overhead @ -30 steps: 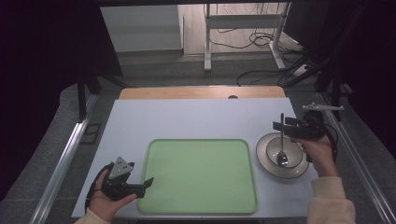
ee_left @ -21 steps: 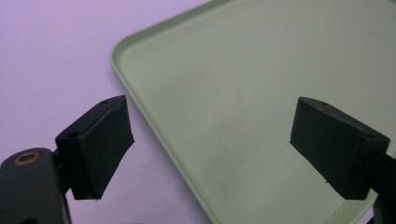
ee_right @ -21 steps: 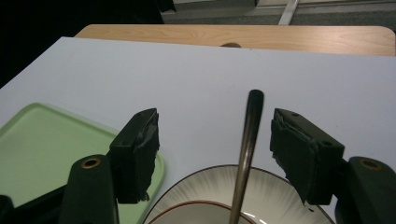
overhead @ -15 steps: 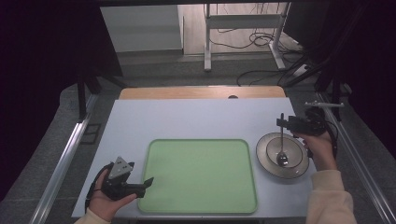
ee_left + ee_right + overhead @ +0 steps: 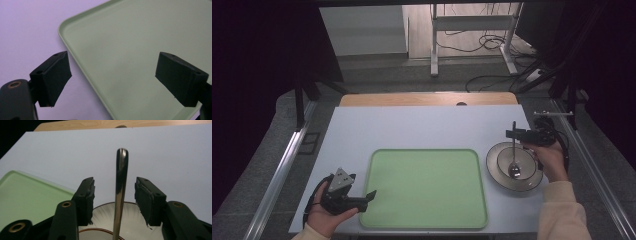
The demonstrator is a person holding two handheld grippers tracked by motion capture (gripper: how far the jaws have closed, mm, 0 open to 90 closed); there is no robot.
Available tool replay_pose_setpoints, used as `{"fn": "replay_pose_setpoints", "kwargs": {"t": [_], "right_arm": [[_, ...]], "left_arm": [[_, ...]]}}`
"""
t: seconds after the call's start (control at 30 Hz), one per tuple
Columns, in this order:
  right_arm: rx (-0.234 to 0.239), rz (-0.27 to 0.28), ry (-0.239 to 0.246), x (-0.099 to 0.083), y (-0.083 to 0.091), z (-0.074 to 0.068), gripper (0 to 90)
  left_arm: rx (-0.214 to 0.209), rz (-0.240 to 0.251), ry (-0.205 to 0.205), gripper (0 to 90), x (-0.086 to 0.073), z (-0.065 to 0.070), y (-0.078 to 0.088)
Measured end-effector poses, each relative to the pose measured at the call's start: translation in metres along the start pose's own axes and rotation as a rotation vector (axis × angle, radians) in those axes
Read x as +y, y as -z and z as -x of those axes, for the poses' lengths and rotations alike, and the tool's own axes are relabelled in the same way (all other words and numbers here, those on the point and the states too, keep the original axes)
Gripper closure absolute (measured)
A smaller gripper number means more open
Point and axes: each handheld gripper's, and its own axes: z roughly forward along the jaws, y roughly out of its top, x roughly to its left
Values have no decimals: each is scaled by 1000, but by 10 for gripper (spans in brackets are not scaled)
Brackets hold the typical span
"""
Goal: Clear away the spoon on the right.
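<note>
Tray (image 5: 424,187) is lying empty mid-table, likely awaiting dishes; the left gripper (image 5: 371,195) is waiting at its left edge, jaws spread. Rightward, the right gripper (image 5: 115,198) has just been closing around the spoon (image 5: 120,192) leaning in the bowl (image 5: 514,165), pads not yet touching.

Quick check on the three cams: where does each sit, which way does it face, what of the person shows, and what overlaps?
High view: fixed above the person's side, facing forward and down on the table; both hands, left gripper and right gripper show.
Left gripper view: rides the left gripper, looks down on the tray corner; open jaws.
Right gripper view: rides the right gripper, faces across the table; jaws have just been closing around the spoon handle, gaps remain.
Shared: tray, spoon and bowl also show from above.
</note>
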Motion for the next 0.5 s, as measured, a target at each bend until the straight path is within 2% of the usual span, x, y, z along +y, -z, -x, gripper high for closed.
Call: {"fn": "replay_pose_setpoints", "kwargs": {"t": [0.07,0.2,0.3,0.5], "right_arm": [[2,-3,-5,-1,-1,1,540],[-1,-9,-36,-6,-3,9,678],[14,11,-58,-7,0,11,796],[36,17,-74,-7,3,12,850]], "left_arm": [[0,0,0,127,0,0,0],[-2,0,0,127,0,0,0],[-4,-1,-1,127,0,0,0],[-5,-1,-3,127,0,0,0]]}}
